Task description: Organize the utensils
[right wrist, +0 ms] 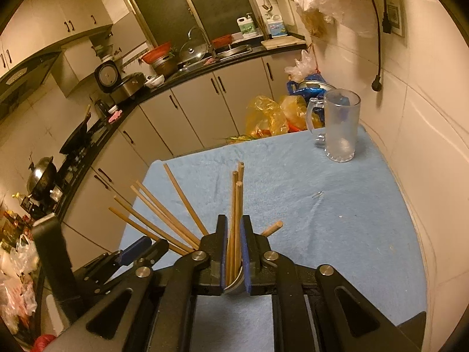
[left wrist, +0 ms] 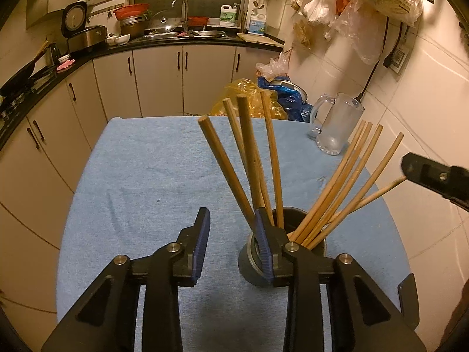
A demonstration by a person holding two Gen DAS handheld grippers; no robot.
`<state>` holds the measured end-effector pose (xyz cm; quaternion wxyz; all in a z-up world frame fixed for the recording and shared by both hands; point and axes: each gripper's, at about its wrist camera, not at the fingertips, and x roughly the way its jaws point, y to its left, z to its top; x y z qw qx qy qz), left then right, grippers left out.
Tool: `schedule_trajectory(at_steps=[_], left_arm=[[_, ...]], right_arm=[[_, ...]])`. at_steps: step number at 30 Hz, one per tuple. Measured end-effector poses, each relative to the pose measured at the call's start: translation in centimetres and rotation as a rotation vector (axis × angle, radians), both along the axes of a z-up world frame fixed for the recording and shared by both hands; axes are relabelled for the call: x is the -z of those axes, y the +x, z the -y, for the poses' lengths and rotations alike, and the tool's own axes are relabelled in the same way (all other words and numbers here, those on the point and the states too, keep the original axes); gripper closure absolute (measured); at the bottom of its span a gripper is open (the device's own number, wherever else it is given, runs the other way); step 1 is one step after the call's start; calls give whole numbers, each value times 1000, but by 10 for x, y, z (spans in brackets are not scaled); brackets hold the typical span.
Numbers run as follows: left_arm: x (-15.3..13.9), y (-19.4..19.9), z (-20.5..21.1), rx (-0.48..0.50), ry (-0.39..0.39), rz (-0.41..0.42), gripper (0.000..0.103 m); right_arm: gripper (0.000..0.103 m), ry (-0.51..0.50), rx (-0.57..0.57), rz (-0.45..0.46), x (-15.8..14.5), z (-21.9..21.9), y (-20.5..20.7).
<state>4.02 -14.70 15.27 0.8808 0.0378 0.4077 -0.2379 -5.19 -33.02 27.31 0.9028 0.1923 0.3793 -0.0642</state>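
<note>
The left claw (left wrist: pixel 233 228) is open beside the cup (left wrist: pixel 318 242) of chopsticks (left wrist: pixel 346 182). The right claw (right wrist: pixel 234 228) is open a little around three chopsticks.

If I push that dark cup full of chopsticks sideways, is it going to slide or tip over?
Probably tip. The dark cup looks narrow, and the chopsticks stand far above its rim and fan outward, so the load seems top-heavy. The blue cloth under it would likely grip the base rather than let it slide. Its metal-looking wall suggests it is stiff.
</note>
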Motion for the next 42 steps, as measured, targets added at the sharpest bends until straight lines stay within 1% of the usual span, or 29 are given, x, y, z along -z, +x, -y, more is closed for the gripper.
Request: schedule_trajectory(at_steps=[2,5,7,9,10,11,12,13,14,17,18,19,20,21,23,25,27,28,30,33,34,38,42], left_arm=[[-1,-1,-1,-1,0,4,71],[-3,-3,-1,-9,-1,22,63],[-4,-3,-1,-13,-3,30,61],[-6,-3,-1,-17,-1,32,57],[-6,-3,-2,-19,0,34,55],[-7,-4,-3,-23,-1,39,52],[-8,-4,-3,-27,-1,44,50],[-10,-4,-5,-35,0,47,48],[-12,-5,-7,-43,-5,51,46],[-20,-9,-13,-62,-13,70,42],[-23,-10,-15,-66,-14,77,38],[-27,-14,-18,-75,-15,89,36],[-31,-17,-22,-85,-10,103,31],[-36,-21,-26,-97,5,118,26],[-43,-30,-35,-112,41,141,20],[-51,-41,-46,-140,64,161,18],[-59,-56,-60,-167,75,187,6],[-64,-67,-67,-186,99,214,6],[-68,-81,-75,-190,128,243,3],[-71,-99,-89,-203,137,207,2],[-70,-107,-93,-212,149,202,2],[-68,-130,-104,-208,194,215,2],[-72,-150,-117,-231,189,215,2]], right_arm=[[78,5,11,4,-5,2,-5],[69,3,29,5,-10,4,-12],[62,3,41,4,-14,5,-17],[55,2,50,6,-17,6,-23],[49,1,56,7,-19,6,-26],[45,0,62,8,-21,6,-30],[43,1,67,12,-23,6,-33],[40,-2,72,15,-25,6,-36],[34,-10,80,15,-28,6,-40],[26,-14,95,19,-31,7,-49],[25,-25,104,16,-32,6,-54],[21,-34,109,11,-32,4,-56],[19,-44,115,5,-32,3,-59],[18,-53,121,-1,-32,2,-62],[16,-73,132,-16,-30,-1,-68],[14,-102,142,-34,-27,-5,-74],[14,-127,143,-52,-25,-11,-81],[13,-140,143,-61,-23,-15,-85],[12,-176,137,-66,-24,-24,-92],[9,-246,126,-64,-24,-41,-105],[9,-255,118,-64,-23,-45,-108],[9,-296,86,-76,-18,-62,-121],[9,-319,70,-82,-15,-75,-131]])
